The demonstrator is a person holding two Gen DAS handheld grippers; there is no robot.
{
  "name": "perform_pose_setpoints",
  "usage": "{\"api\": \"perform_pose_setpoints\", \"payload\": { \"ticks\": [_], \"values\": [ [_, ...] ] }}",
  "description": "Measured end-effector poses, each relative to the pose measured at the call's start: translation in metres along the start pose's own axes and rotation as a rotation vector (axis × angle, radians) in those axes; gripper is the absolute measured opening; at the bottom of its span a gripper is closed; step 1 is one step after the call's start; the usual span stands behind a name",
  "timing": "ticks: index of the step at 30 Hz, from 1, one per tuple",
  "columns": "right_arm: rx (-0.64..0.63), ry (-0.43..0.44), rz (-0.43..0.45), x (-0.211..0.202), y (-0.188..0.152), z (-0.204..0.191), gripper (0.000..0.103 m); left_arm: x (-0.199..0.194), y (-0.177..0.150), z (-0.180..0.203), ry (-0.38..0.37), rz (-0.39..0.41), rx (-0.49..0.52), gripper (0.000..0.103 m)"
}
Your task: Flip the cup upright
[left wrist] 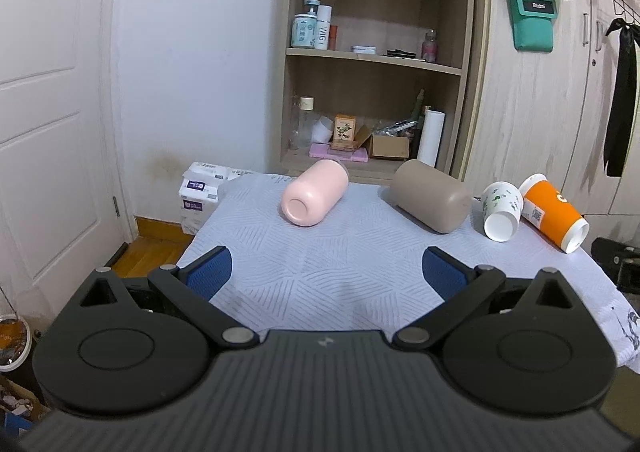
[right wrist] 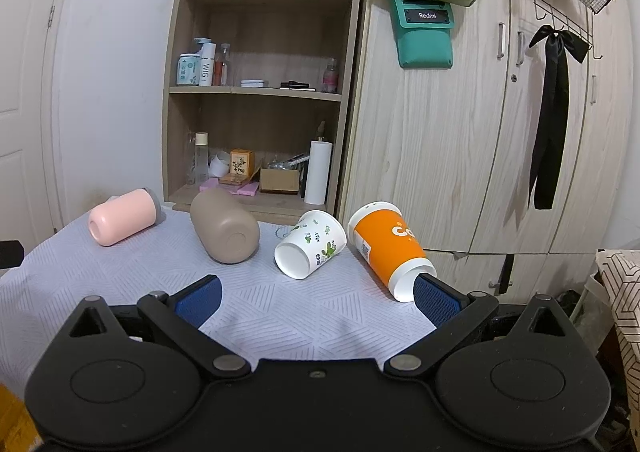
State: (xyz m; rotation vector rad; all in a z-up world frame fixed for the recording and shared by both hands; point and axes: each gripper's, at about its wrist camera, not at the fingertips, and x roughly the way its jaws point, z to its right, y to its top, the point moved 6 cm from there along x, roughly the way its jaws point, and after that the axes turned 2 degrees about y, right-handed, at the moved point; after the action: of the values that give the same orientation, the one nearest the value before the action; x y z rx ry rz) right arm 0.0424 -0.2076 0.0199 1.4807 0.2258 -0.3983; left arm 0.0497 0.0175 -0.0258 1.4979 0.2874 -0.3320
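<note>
Several cups lie on their sides on a table with a pale blue cloth (left wrist: pixel 328 252). A pink cup (left wrist: pixel 314 194) lies at the left, a taupe cup (left wrist: pixel 430 196) beside it, then a white floral paper cup (left wrist: pixel 502 210) and an orange paper cup (left wrist: pixel 554 214) at the right. In the right wrist view they are the pink cup (right wrist: pixel 122 222), taupe cup (right wrist: pixel 224 226), floral cup (right wrist: pixel 310 244) and orange cup (right wrist: pixel 390 248). My left gripper (left wrist: pixel 326 272) is open and empty, short of the pink and taupe cups. My right gripper (right wrist: pixel 318 296) is open and empty, its right fingertip (right wrist: pixel 434 298) close to the orange cup's base.
A wooden shelf unit (right wrist: pixel 260 92) with bottles and boxes stands behind the table. A wardrobe (right wrist: pixel 480 152) stands to the right, with a black ribbon (right wrist: pixel 554 112) hanging on it. A white door (left wrist: pixel 52 112) and tissue packs (left wrist: pixel 200 192) are at the left.
</note>
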Motion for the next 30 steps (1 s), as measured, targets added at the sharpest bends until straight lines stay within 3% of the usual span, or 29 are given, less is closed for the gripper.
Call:
{"api": "perform_pose_setpoints", "payload": {
  "ticks": [30],
  "values": [
    [-0.029, 0.001, -0.014, 0.0008, -0.002, -0.0038, 0.103, 0.0035, -0.0041, -0.0062, 0.002, -0.04, 0.009, 0.103]
  ]
}}
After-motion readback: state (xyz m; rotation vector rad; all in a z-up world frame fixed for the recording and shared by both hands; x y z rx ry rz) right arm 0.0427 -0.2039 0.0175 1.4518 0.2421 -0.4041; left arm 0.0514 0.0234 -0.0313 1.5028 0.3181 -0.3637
